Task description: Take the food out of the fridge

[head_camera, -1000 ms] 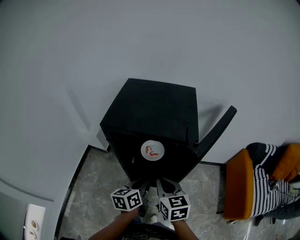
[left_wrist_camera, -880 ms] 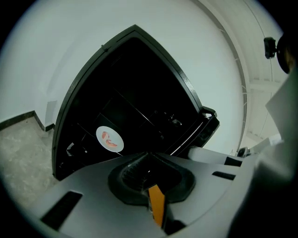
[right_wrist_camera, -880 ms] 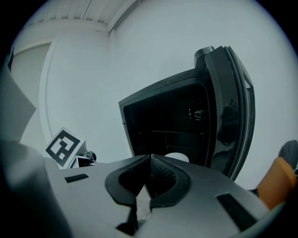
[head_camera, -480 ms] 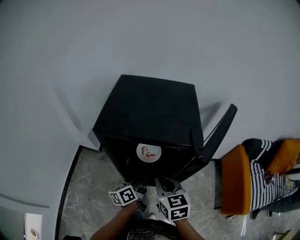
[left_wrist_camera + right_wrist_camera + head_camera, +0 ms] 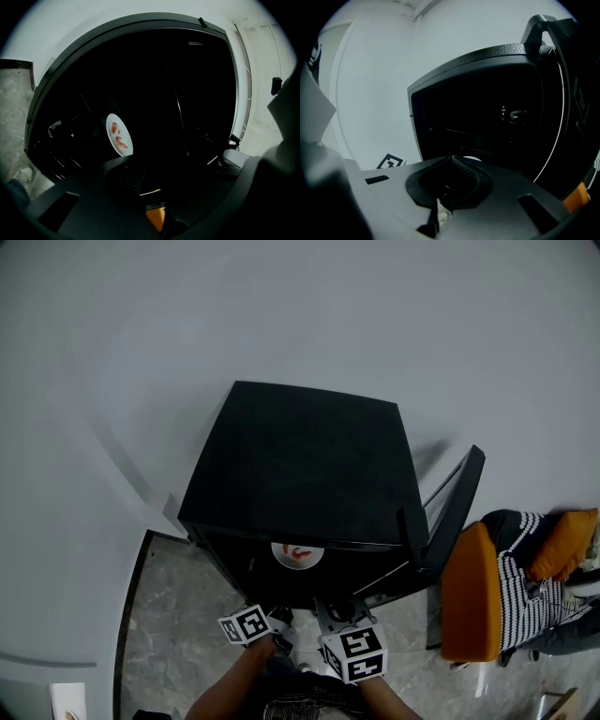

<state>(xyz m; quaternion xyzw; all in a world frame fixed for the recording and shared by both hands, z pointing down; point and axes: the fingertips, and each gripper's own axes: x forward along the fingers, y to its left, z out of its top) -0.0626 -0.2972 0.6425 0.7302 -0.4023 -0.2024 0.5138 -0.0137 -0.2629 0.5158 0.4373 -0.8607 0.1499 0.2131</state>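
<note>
Food (image 5: pixel 120 144): one plate (image 5: pixel 118 135), inside one fridge (image 5: pixel 300 474); left gripper (image 5: pixel 133 180), right gripper (image 5: pixel 451 180) jaws together (empty).

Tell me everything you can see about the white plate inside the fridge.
The white plate is round, shallow and smooth; whether it is ceramic or plastic cannot be told. It lies flat inside the open black fridge, close to the front opening, on a shelf too dark to make out. A few reddish pieces of food lie on its middle. Nothing else is seen touching it.
</note>
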